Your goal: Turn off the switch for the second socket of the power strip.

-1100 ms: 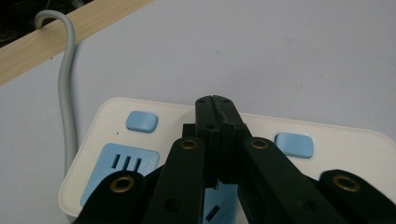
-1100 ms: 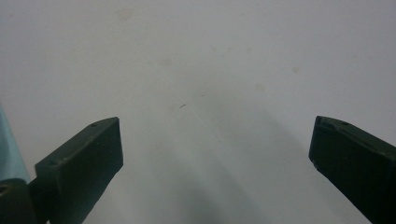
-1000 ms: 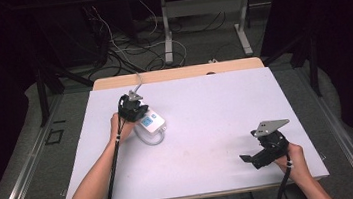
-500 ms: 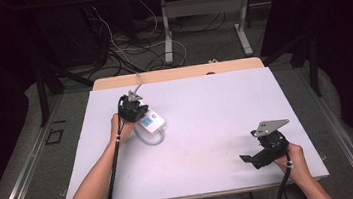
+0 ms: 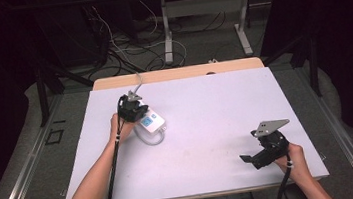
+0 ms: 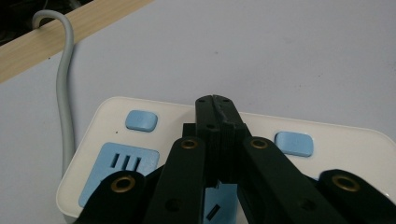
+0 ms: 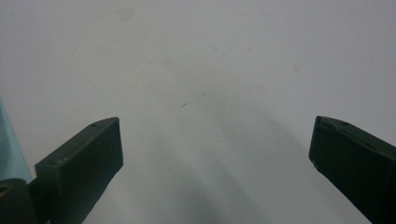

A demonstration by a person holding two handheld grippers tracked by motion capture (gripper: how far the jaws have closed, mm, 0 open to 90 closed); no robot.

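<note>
Where tangled cables litter the dark floor, white table (image 5: 207,126), left gripper (image 6: 215,105) jaws clenched over power strip (image 6: 327,140), right gripper (image 7: 215,140) jaws released.

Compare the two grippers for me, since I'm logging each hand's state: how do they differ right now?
The left gripper has its jaws shut together; the right gripper has them wide apart. The left one is over the white power strip; the right one faces bare table. Both are black and hand-held.
</note>
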